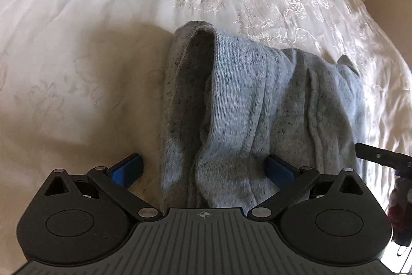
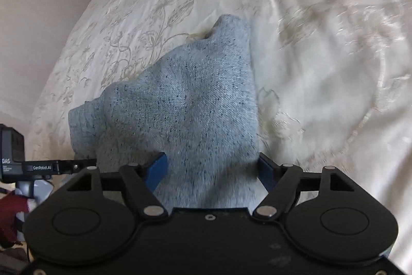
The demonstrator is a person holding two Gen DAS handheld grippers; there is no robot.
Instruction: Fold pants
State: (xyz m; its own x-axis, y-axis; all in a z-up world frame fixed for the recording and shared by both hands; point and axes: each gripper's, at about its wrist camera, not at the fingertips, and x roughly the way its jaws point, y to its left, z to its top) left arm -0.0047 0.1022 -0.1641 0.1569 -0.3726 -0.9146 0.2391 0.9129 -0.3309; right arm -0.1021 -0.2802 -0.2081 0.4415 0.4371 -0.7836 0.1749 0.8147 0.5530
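Left wrist view: my left tool (image 1: 204, 168) stands spread, pads clear of the grey pants (image 1: 247, 105) bunched mid-frame on the bed (image 1: 77, 56). My right tool (image 2: 211, 168) gapes too; its body hides the cloth's near edge.

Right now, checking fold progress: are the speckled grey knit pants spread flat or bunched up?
Bunched: the speckled grey knit pants lie in loose, uneven folds and ridges on the cream embroidered bedspread.
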